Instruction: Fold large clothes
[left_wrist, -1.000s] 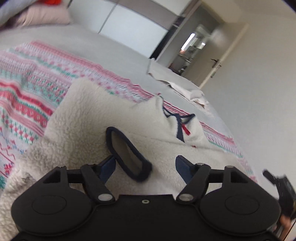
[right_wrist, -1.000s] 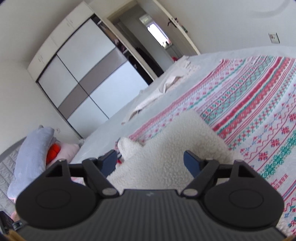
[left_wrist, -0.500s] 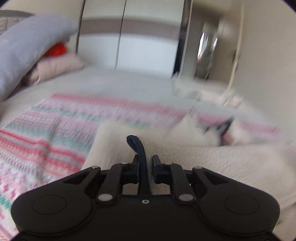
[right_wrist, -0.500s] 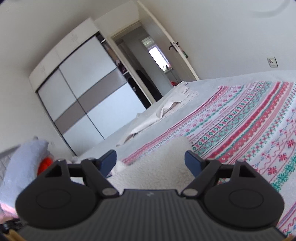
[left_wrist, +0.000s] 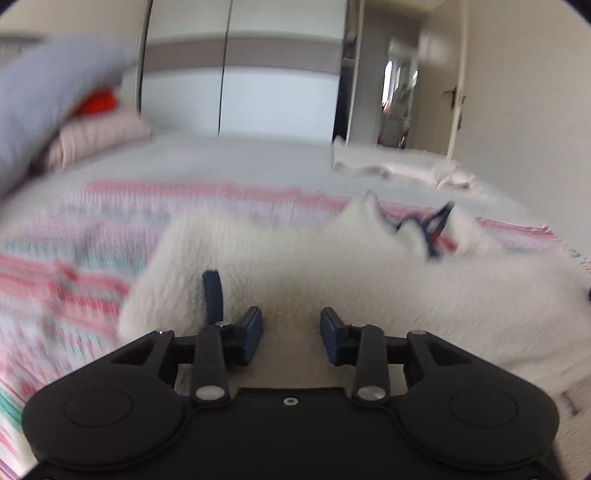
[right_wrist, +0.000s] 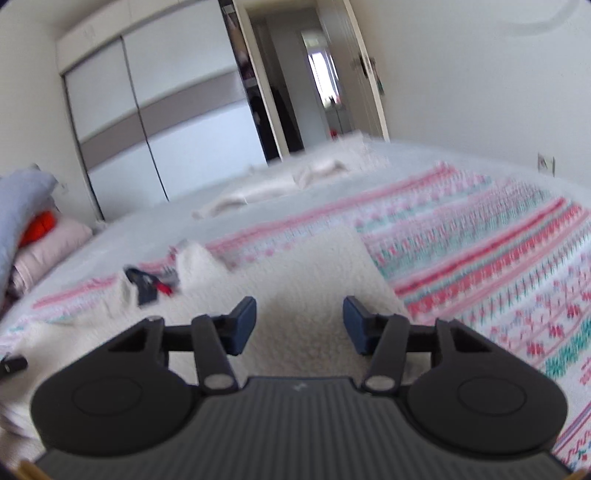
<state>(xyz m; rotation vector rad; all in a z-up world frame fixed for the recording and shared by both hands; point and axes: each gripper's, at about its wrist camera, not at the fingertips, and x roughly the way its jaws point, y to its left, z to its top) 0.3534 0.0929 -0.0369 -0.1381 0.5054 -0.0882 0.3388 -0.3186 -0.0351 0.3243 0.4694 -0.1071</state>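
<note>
A cream fleece jacket (left_wrist: 332, 273) lies spread on the bed, its collar with navy zip trim (left_wrist: 428, 229) at the far right. Its navy sleeve cuff (left_wrist: 213, 295) stands up just left of my left gripper's left finger. My left gripper (left_wrist: 291, 321) hovers low over the fleece with its jaws opening and nothing pinched between the pads. In the right wrist view the same jacket (right_wrist: 306, 266) fills the middle, collar (right_wrist: 147, 284) to the left. My right gripper (right_wrist: 299, 310) is over the fleece, its jaws closing, with the pads still apart from the cloth lying below them.
The jacket rests on a red, pink and green patterned bedspread (right_wrist: 480, 258). Pillows (left_wrist: 55, 110) are piled at the far left. Another pale garment (left_wrist: 399, 170) lies at the bed's far side. A white wardrobe (left_wrist: 277, 92) and an open door (right_wrist: 325, 85) stand beyond.
My left gripper, shut on the navy cuff half a second ago, has let it go; the cuff now stands beside its left finger. The right jaws have narrowed. Both views rolled level.
</note>
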